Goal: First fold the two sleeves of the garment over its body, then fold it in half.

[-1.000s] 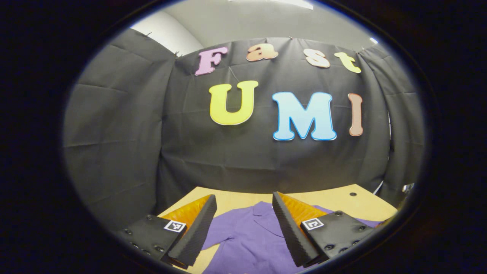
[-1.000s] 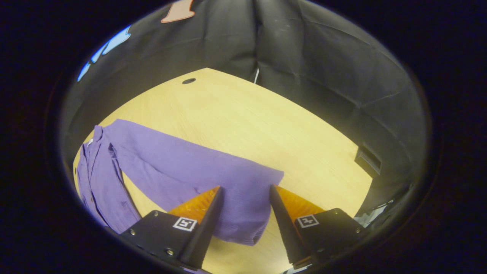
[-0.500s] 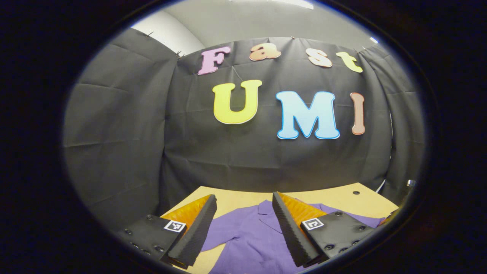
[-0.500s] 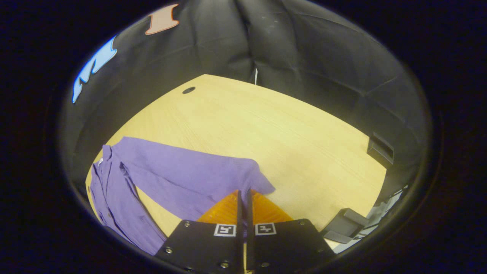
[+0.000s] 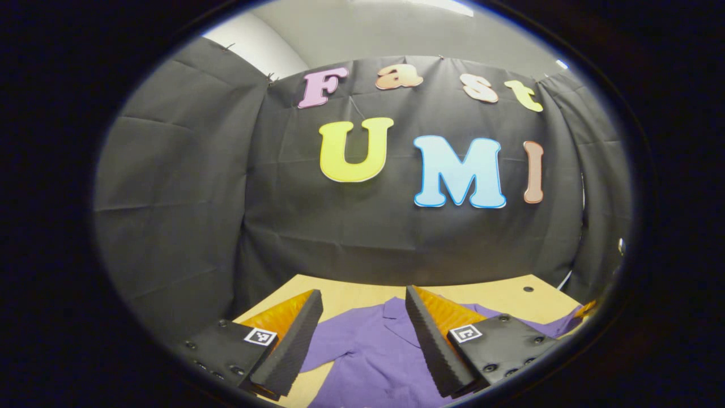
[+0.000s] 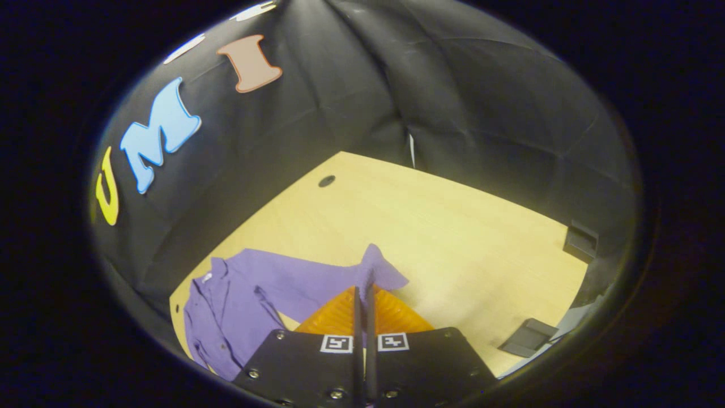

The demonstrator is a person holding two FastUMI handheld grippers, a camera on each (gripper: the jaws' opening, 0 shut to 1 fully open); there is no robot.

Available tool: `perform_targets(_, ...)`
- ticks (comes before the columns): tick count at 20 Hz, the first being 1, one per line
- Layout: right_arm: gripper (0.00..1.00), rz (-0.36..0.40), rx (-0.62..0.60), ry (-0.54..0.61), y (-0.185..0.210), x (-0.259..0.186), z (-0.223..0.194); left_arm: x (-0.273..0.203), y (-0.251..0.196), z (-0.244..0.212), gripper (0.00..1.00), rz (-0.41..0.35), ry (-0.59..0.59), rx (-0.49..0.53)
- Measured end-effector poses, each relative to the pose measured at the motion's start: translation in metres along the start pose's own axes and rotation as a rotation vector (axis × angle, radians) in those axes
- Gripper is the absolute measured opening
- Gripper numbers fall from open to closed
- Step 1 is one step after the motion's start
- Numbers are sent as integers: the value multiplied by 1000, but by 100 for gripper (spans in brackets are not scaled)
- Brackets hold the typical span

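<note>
While right claw (image 6: 363,294) clenches sleeve (image 6: 374,269), left claw (image 5: 362,317) released above garment (image 5: 368,351).

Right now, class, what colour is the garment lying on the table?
Purple, plain; the garment shows best in the right gripper view.

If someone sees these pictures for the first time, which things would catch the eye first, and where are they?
The purple shirt stands out most, spread on the light wooden table at its left side in the right gripper view. Next comes the right hand-held gripper, shut on the sleeve and lifting its end off the table. In the left gripper view, the left hand-held gripper is open above the shirt's collar.
</note>
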State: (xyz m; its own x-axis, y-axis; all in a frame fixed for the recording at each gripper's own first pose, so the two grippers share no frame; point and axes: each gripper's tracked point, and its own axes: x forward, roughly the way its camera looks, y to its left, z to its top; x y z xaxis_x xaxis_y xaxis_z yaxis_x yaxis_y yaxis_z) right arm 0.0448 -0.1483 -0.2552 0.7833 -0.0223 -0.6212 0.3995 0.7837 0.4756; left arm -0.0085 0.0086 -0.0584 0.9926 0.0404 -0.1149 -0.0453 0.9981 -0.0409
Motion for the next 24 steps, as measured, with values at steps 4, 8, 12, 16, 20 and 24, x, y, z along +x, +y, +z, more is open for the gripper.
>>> perform_targets(4, 2, 73, -61, -80, 54, -11, 35, -1, 8, 0, 96, 5, -7, 9)
perform_targets(8, 2, 158, -130, -159, 120, -13, 65, -4, 22, -4, 96, 28, -2, 12)
perform_targets(12, 1, 239, -205, -203, 184, -8, 79, -9, 42, -4, 95, 69, 1, 23)
perform_targets(16, 1, 330, -260, -212, 246, -3, 78, -13, 63, -8, 95, 111, 10, 21)
perform_targets(20, 1, 418, -325, -185, 299, 0, 57, -18, 84, -10, 95, 154, 16, 18)
perform_targets(24, 1, 501, -396, -133, 349, 0, 21, -26, 105, -15, 95, 193, 27, 18)
